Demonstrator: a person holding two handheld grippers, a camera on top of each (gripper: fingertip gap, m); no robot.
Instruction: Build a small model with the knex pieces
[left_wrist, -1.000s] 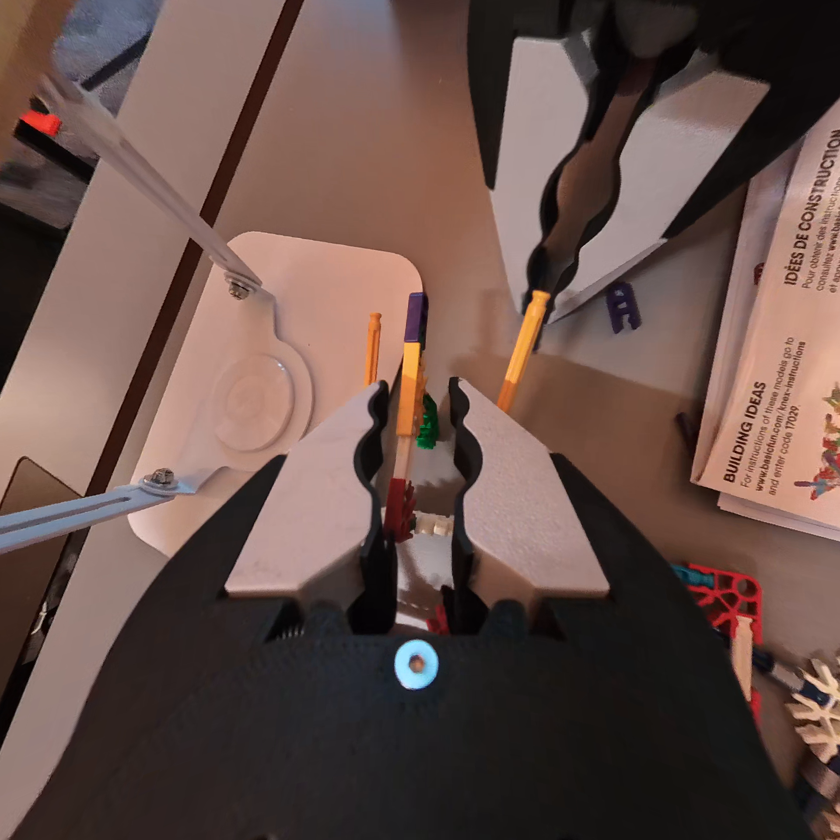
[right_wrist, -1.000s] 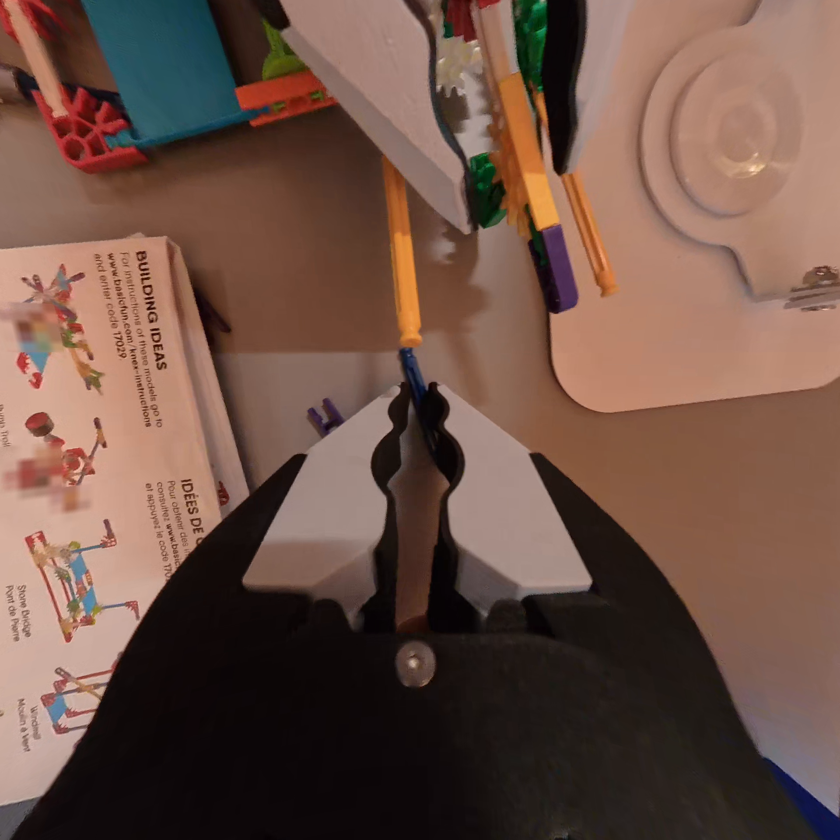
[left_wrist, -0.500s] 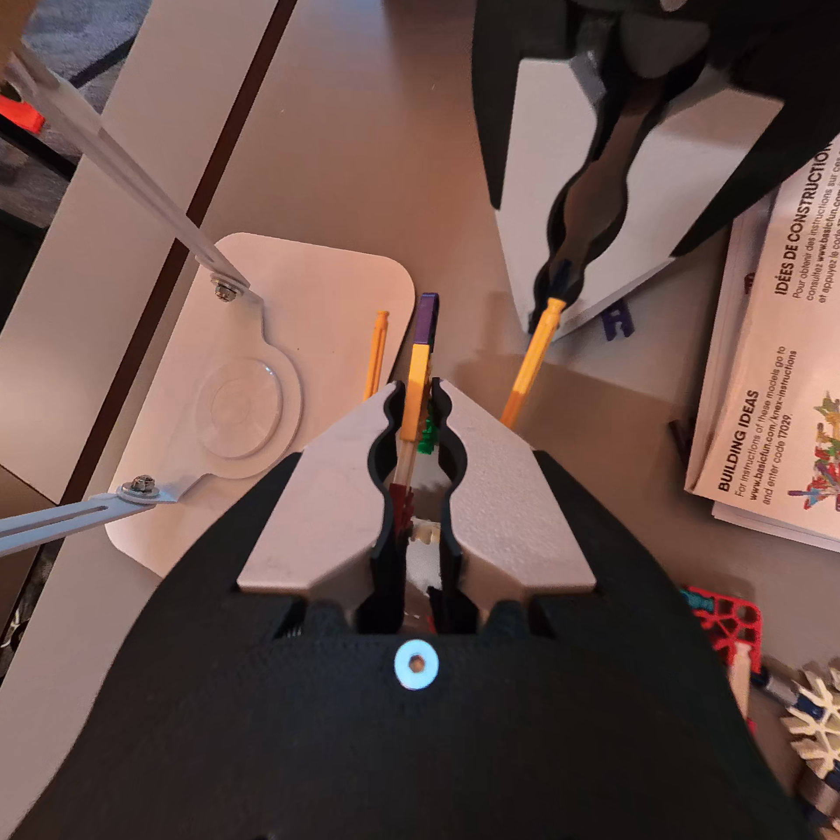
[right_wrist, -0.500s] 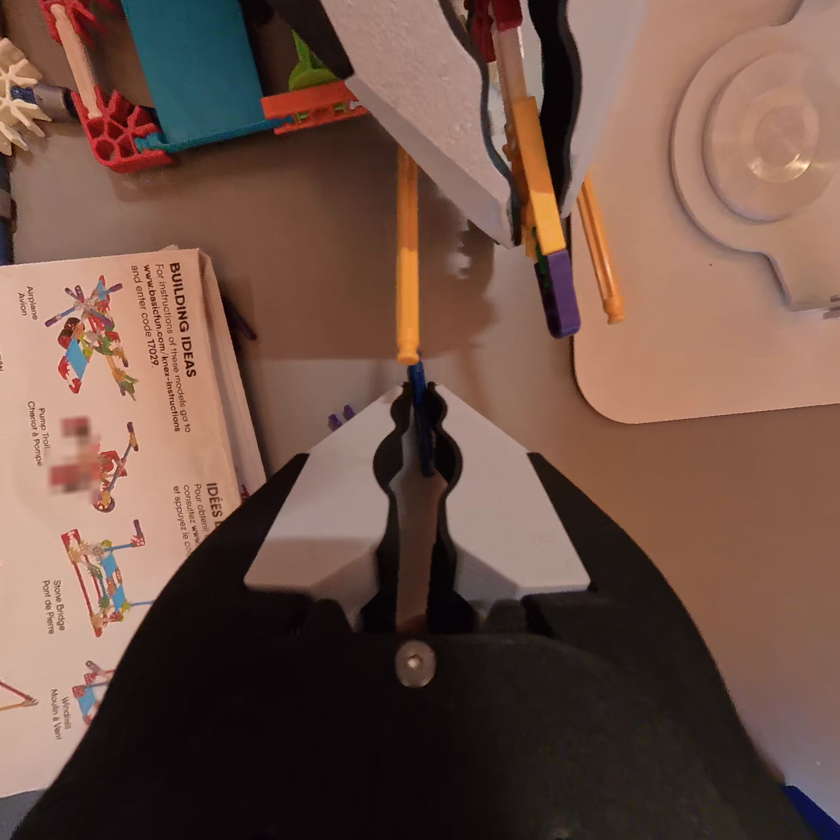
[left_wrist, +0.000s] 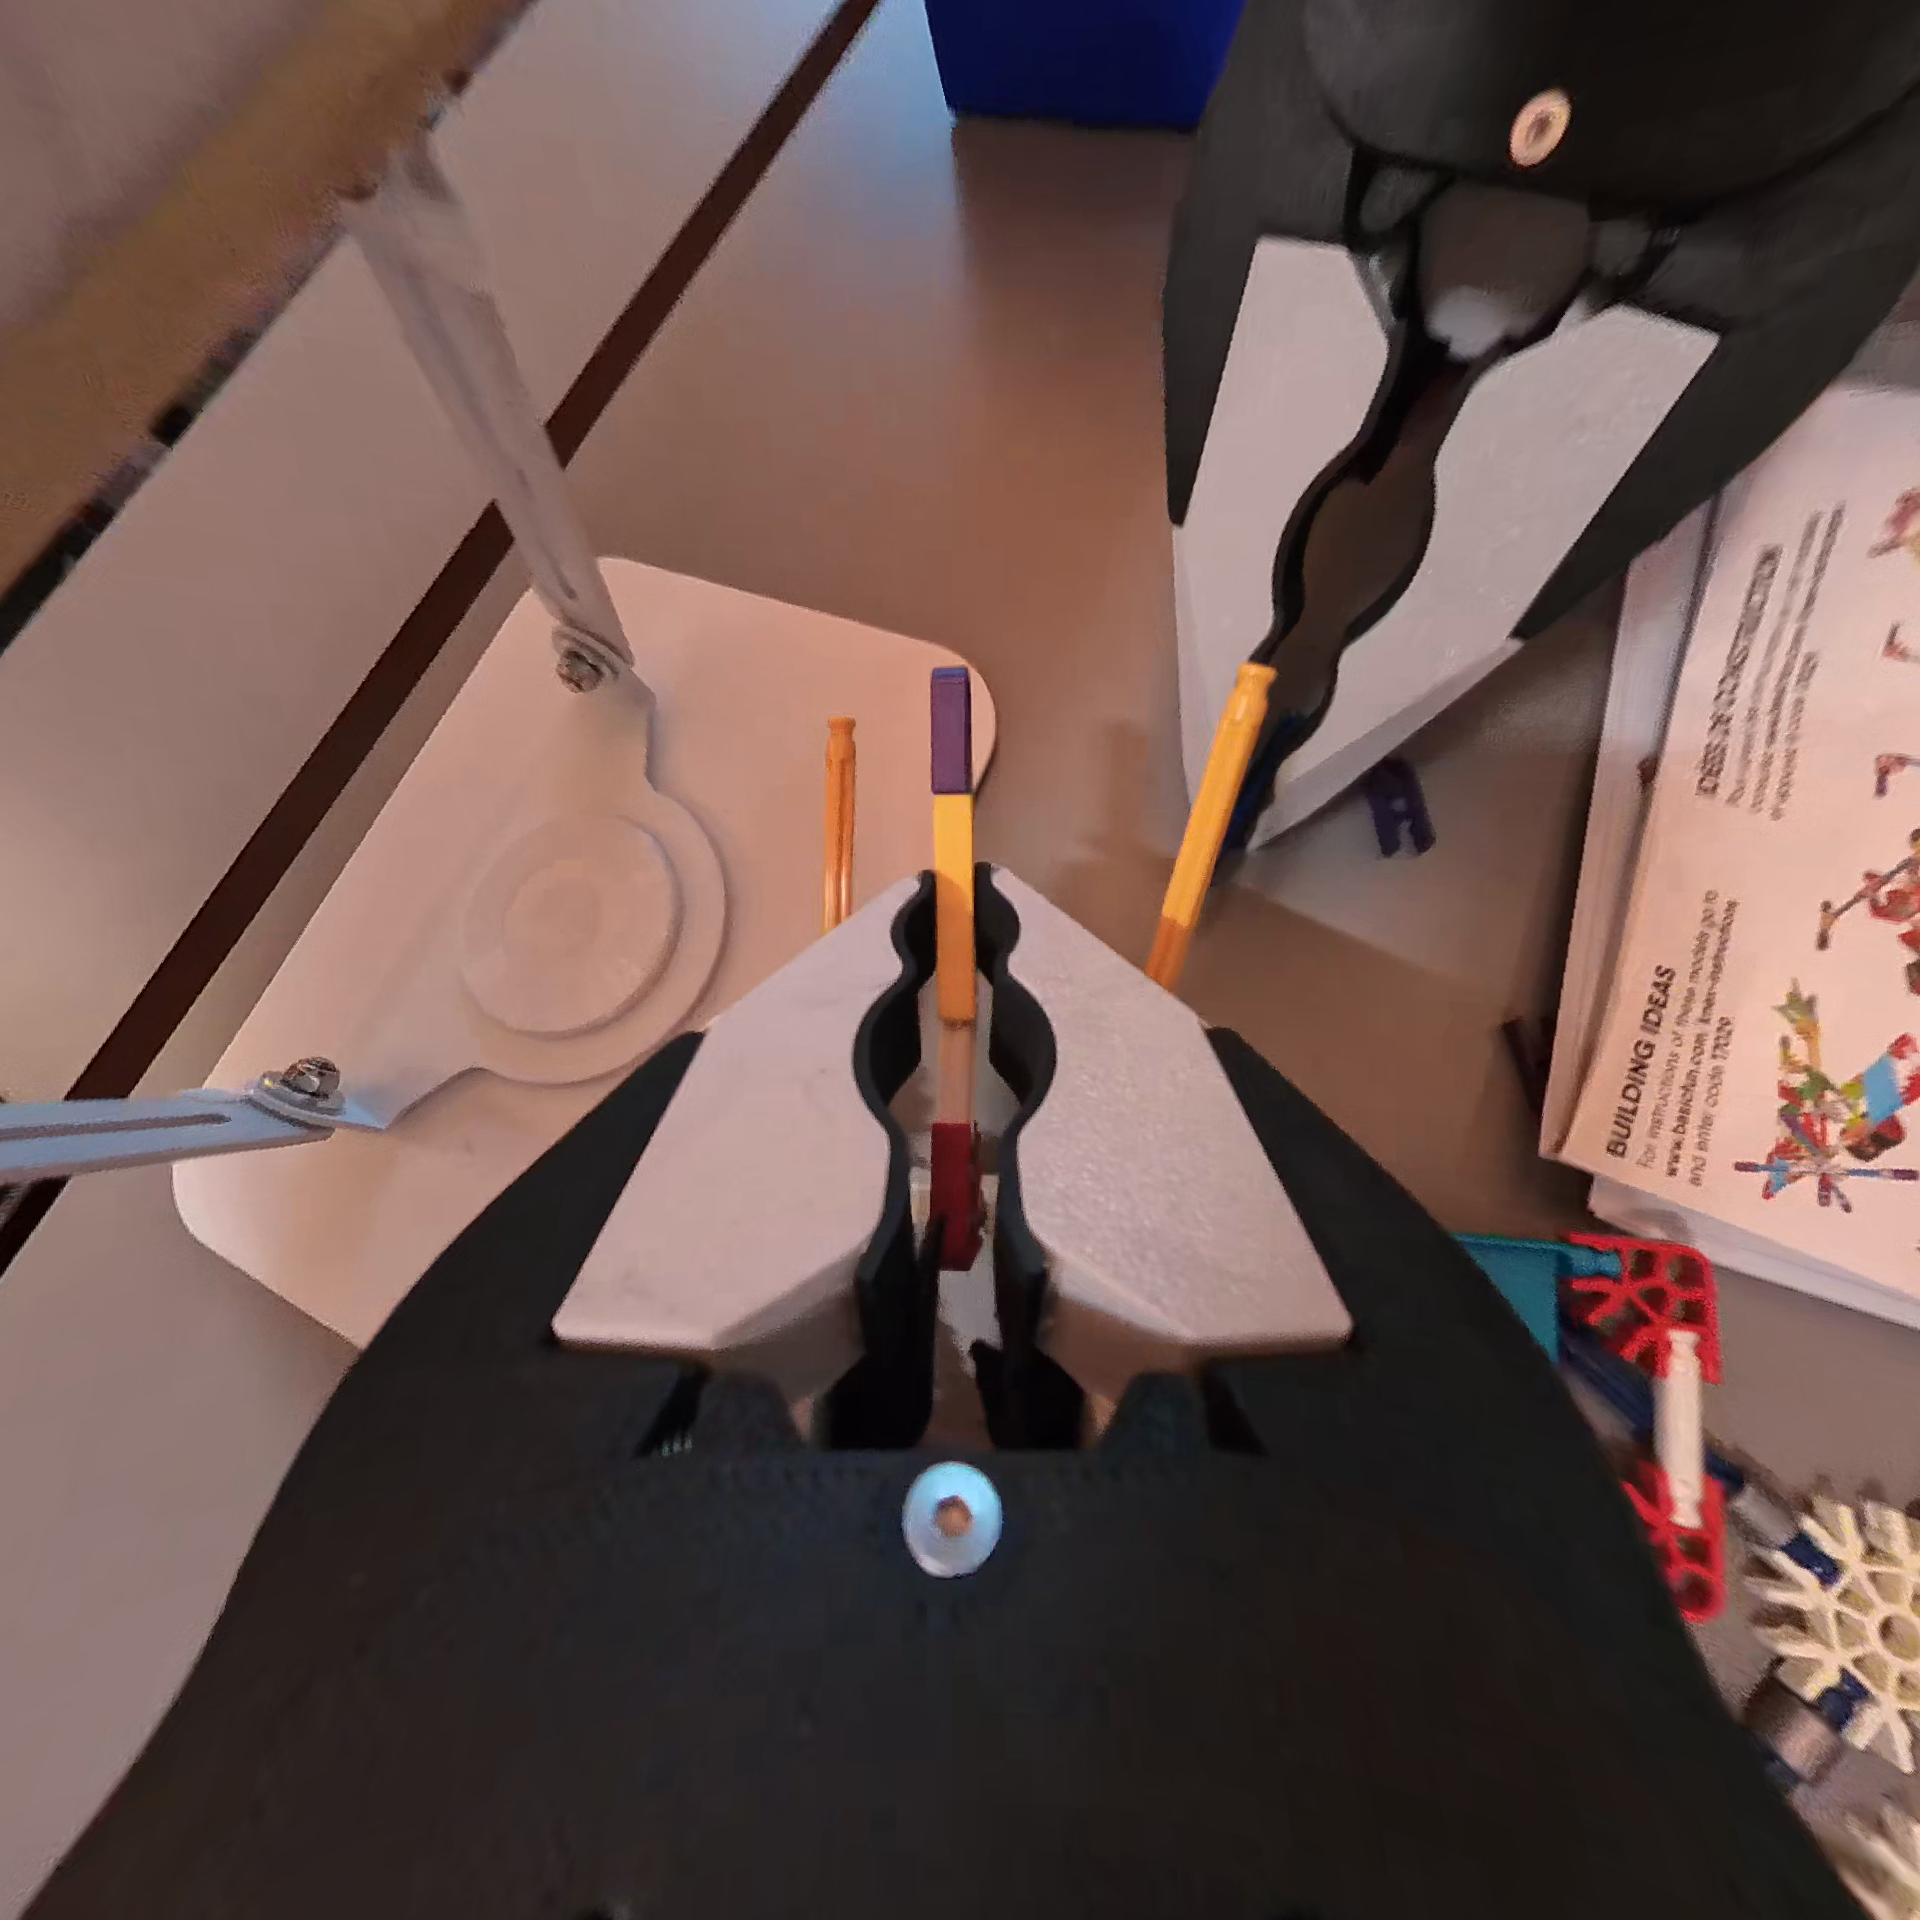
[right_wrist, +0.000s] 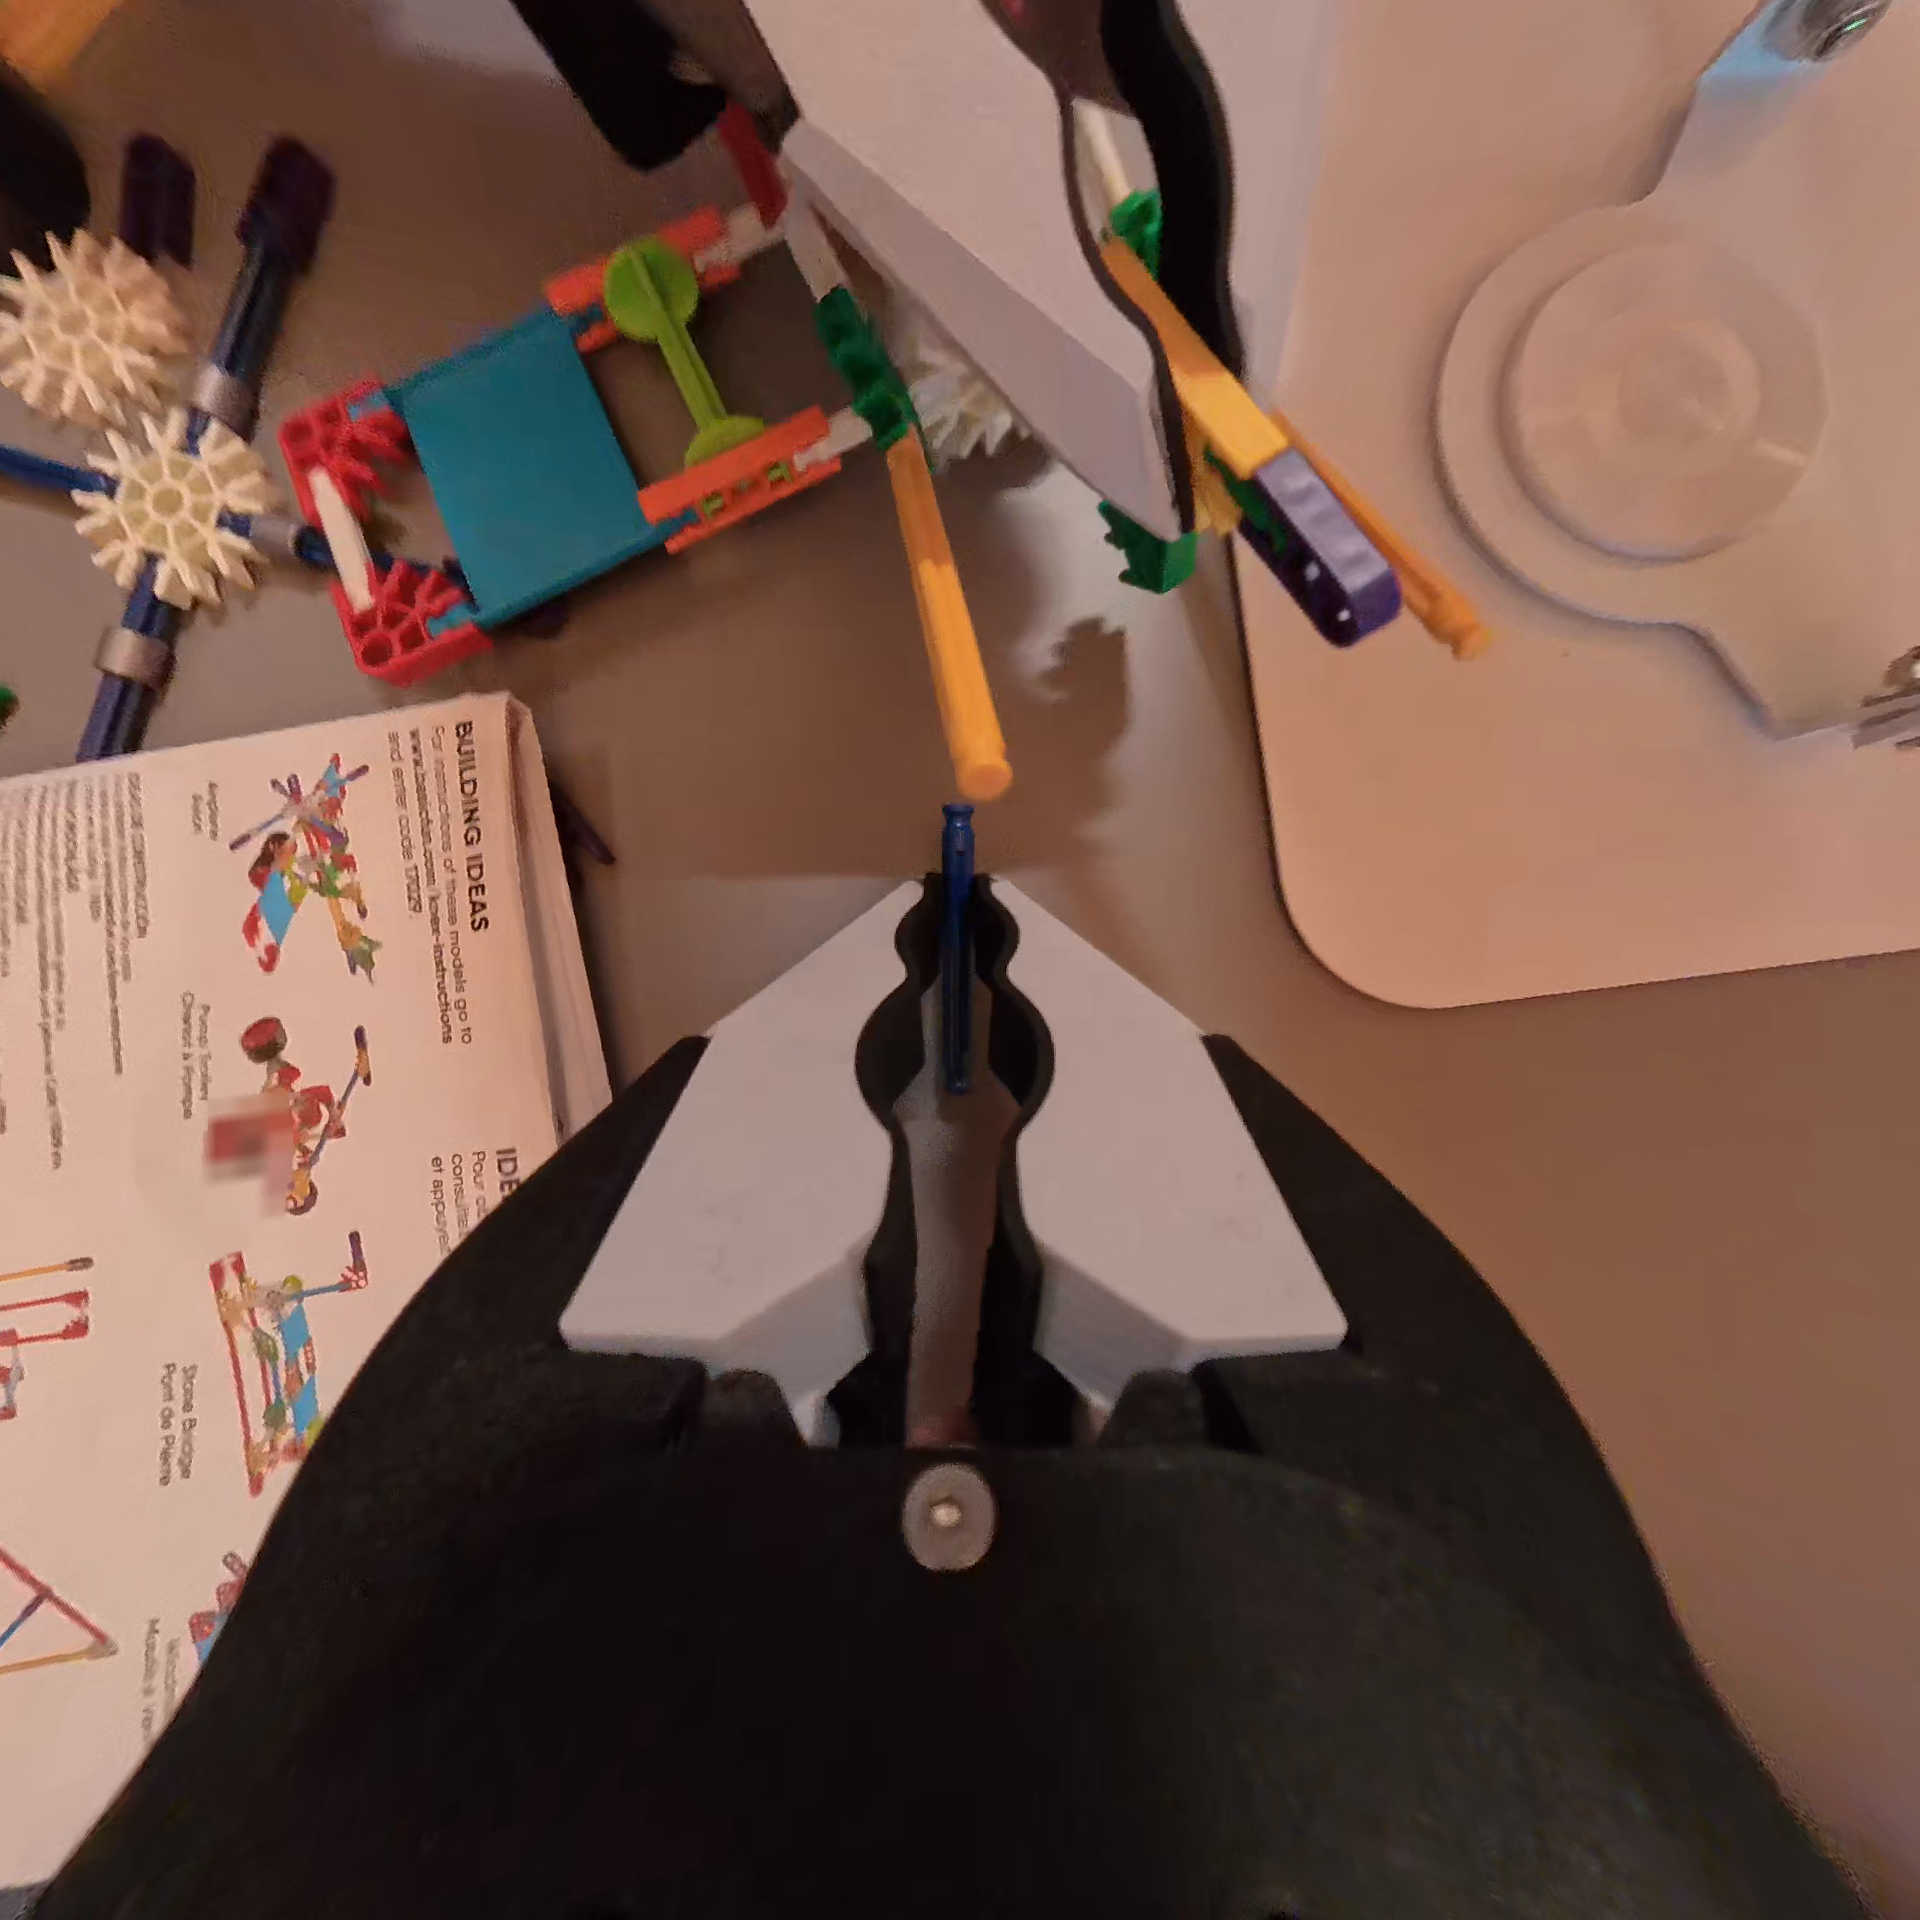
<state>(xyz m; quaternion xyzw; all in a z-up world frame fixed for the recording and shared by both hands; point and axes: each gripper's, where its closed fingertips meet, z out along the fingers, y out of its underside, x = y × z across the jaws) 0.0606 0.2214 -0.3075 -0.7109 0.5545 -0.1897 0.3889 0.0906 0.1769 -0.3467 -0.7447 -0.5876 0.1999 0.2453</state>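
My left gripper (left_wrist: 951, 894) clamps the toy frame (left_wrist: 953, 914), light, brittle plastic; my right gripper (right_wrist: 954, 894) pinches a thin blue rod (right_wrist: 956, 956), just beside the frame's yellow rod (right_wrist: 951, 634).

My left gripper (left_wrist: 954, 883) is clamped on a multicoloured toy assembly (left_wrist: 952, 831), its orange rod (right_wrist: 951, 644) projecting forward. My right gripper (right_wrist: 956, 883) pinches a short blue rod (right_wrist: 956, 956), its tip just short of the orange rod's end.

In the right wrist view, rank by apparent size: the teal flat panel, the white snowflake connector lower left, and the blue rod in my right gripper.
1. Teal flat panel.
2. White snowflake connector.
3. Blue rod, thin, partly hidden in the right gripper; it sits nearer the camera, so it looks enlarged.
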